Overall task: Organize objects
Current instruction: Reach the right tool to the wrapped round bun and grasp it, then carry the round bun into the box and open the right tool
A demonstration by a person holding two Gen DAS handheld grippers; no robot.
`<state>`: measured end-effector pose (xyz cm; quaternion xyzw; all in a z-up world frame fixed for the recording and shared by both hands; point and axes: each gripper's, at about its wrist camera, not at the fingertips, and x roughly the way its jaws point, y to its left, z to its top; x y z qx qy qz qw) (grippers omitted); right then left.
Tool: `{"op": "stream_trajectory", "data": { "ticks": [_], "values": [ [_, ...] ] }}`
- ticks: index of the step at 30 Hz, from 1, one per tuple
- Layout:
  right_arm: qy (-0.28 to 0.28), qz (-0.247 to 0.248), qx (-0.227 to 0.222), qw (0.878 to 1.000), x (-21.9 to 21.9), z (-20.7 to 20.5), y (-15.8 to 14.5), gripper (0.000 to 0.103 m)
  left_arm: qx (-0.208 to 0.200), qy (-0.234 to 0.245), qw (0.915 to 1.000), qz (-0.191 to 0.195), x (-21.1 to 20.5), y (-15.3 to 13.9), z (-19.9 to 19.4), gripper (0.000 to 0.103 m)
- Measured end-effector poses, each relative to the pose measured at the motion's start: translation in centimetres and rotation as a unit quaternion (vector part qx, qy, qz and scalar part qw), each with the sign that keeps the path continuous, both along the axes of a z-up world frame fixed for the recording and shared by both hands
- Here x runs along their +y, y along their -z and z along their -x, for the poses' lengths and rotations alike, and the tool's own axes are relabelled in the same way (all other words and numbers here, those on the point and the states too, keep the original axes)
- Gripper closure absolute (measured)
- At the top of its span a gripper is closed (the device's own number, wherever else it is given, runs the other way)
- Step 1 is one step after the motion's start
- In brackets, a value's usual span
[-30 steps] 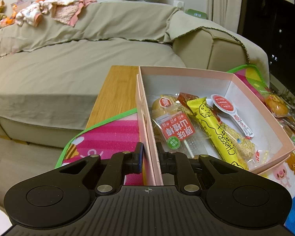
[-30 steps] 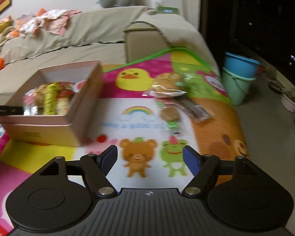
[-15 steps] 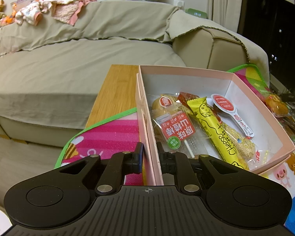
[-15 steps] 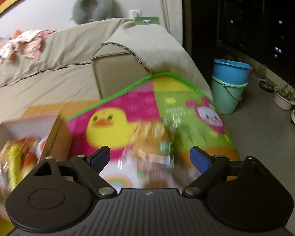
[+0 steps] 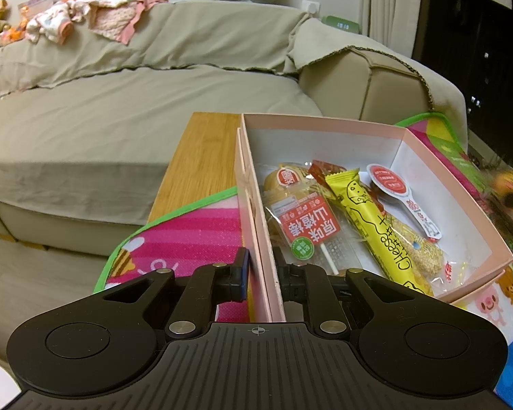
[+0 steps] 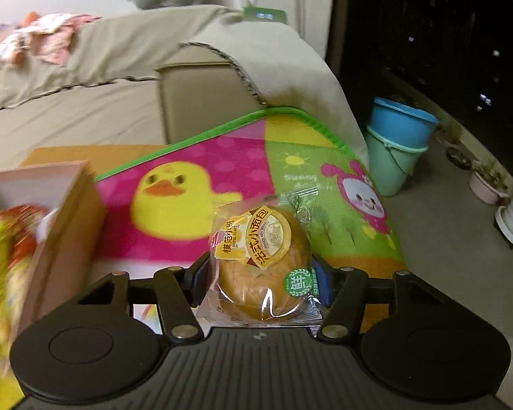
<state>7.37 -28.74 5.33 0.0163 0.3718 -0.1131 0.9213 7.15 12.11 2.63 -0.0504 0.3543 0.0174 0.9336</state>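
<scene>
Snacks being sorted into a pink cardboard box on a cartoon-printed play mat.

The near wall of the rectangular pink box [image 5: 263, 239] is pinched between the black fingers of the left gripper [image 5: 260, 275], one finger outside and one inside. Glossy wrapped snacks are piled inside the box: a long yellow cheese stick [image 5: 376, 225], a red-labelled lollipop packet [image 5: 307, 229] with a white stick, and a round jelly cup [image 5: 388, 179] with a peel-off lid. A round, golden bun sealed in clear crinkly plastic [image 6: 263, 266] is clamped between the blue-padded fingers of the right gripper [image 6: 261, 282], held above the soft, brightly coloured mat [image 6: 222, 177], to the right of the box. A beige fabric-covered sofa [image 5: 119, 102] is seen behind, and two stacked plastic buckets [image 6: 398, 143] stand on the floor.
</scene>
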Motion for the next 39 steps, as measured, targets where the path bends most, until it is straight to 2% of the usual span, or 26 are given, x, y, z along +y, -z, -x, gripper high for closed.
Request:
{"op": "stream_trajectory", "data": {
  "ticks": [5, 10, 17, 28, 33, 39],
  "values": [
    [-0.022, -0.018, 0.0, 1.0, 1.0, 6.3, -1.7, 0.044, 0.0, 0.001, 1.0, 0.0, 0.0, 0.0, 0.0, 0.088],
    [-0.045, -0.017, 0.01, 0.999, 2.9, 12.0, -2.0, 0.044, 0.0, 0.0, 1.0, 0.0, 0.0, 0.0, 0.0, 0.088],
    [-0.1, -0.039, 0.028, 0.994, 7.2, 15.3, -1.6, 0.044, 0.001, 0.002, 1.0, 0.0, 0.0, 0.0, 0.0, 0.087],
    [-0.192, -0.038, -0.022, 0.98, 12.1, 14.9, -5.5, 0.044, 0.001, 0.002, 1.0, -0.001, 0.0, -0.1, -0.1, 0.087],
    [-0.205, -0.039, -0.052, 0.976, 13.5, 12.7, -6.7, 0.044, 0.001, 0.003, 1.0, -0.001, 0.0, -0.1, -0.1, 0.087],
    [-0.201, -0.046, -0.108, 0.972, 14.6, 7.2, -8.9, 0.046, 0.001, 0.006, 1.0, 0.001, -0.1, -0.1, -0.1, 0.086]
  ]
}}
